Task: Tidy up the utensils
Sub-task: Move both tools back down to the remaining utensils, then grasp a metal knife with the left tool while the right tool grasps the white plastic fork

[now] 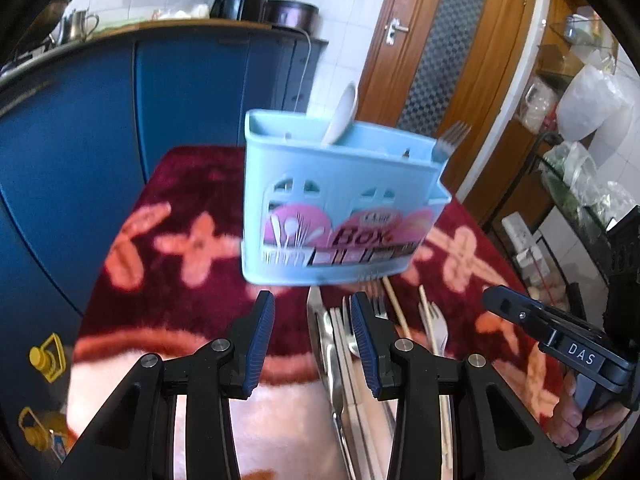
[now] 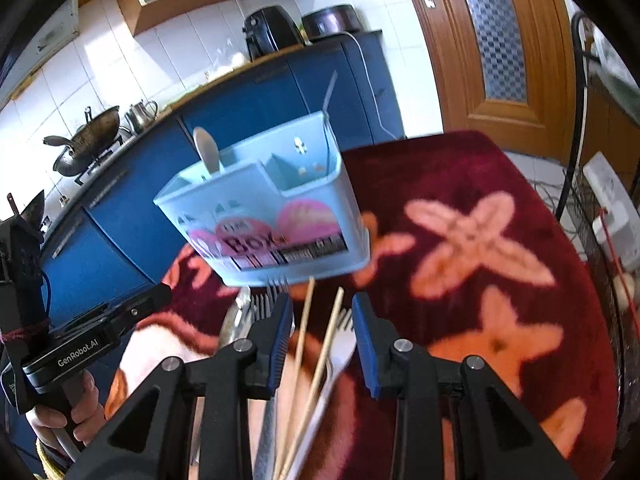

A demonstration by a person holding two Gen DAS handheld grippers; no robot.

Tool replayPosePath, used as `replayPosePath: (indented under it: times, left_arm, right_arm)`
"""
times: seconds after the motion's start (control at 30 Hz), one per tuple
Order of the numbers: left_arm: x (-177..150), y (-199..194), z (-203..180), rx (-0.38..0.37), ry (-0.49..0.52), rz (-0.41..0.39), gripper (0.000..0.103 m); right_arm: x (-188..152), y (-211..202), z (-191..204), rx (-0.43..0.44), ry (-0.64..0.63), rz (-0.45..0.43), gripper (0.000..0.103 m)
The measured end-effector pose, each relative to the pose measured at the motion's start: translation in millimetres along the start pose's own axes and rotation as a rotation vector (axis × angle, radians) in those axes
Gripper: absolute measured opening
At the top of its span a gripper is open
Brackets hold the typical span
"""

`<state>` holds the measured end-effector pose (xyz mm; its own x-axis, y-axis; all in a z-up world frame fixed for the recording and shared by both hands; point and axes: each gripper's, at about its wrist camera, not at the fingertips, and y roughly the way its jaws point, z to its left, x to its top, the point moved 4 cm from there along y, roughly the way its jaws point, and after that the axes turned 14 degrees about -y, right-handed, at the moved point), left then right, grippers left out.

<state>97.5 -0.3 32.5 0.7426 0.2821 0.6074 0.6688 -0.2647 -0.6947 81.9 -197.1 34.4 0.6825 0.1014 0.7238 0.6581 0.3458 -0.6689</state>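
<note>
Home kitchen: blue cabinets (image 2: pixel 240 92), wok (image 2: pixel 86 140), tiled wall (image 2: pixel 120 52).

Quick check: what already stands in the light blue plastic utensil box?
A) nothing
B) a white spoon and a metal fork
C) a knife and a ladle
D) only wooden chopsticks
B: a white spoon and a metal fork poke out of the light blue plastic utensil box; the wooden chopsticks lie in front of it.

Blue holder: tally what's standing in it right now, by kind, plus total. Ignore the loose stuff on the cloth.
White spoon: 1
Metal fork: 1
Total in the blue holder: 2
</note>
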Motion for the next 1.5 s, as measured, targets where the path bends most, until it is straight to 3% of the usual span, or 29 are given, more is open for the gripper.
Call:
replayPosePath:
  times: [0.57,0.93,1.0,1.3,1.5]
  left_arm:
    - [-24.5,49.3,13.1,0.046,-0.047,0.127,0.041]
    - [-26.8,64.0,12.3,0.006,-0.056,0.159,0.04]
    - [-26.5,66.3,10.8,-0.002,-0.057,0.163,0.03]
    - [-25.6,74.4,8.8,-0.021,-0.067,0.169,0.008]
    - [-26.1,65.3,11.3,-0.007,-0.058,0.154,0.004]
  right_arm:
    - [-25.8,35.1,-13.5,0.023,0.057,0.114,0.034]
    - [-29.8,51.9,-17.9,0.068,0.091,0.141,0.033]
    - [-29.4,53.8,-19.1,0.073,0.095,0.14,0.031]
    - [-28.7,58.7,-25.8,0.134,0.144,0.136,0.019]
    - [-27.4,52.8,-29.5,0.157,0.184,0.121,0.01]
